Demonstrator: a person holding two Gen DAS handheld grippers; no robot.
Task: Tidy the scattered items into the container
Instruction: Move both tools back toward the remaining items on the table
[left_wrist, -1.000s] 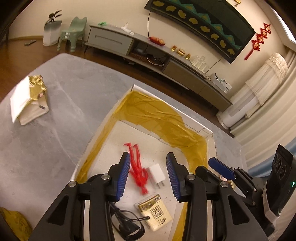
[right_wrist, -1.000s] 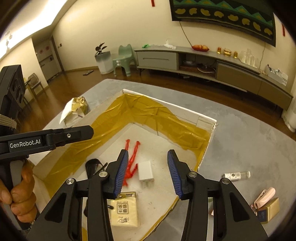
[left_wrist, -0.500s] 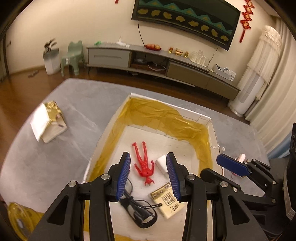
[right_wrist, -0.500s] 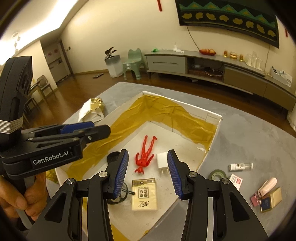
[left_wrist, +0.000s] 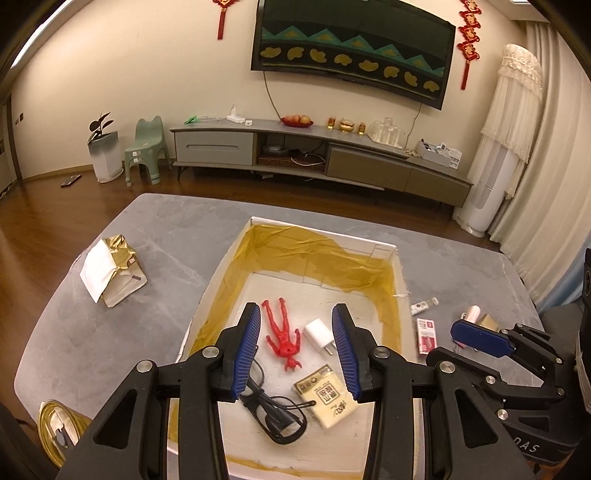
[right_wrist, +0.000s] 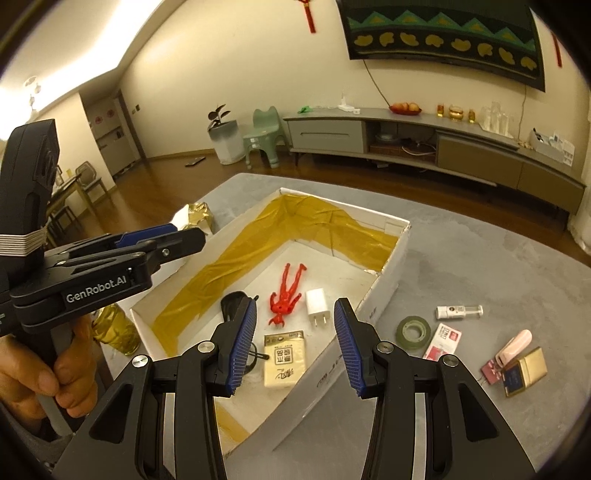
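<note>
My left tongs (left_wrist: 294, 347) and right tongs (right_wrist: 294, 347) have risen, both released and empty. The figure (right_wrist: 286, 293) now lies flat in the box (right_wrist: 391, 254). Tape (right_wrist: 413, 330) and bottle (right_wrist: 458, 311) remain on the counter (right_wrist: 480, 266).

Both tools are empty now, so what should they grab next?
Probably the right tool should swing right and down to the tape roll. It is open and empty, and the roll lies on the table just outside the box, the nearest loose thing.
</note>
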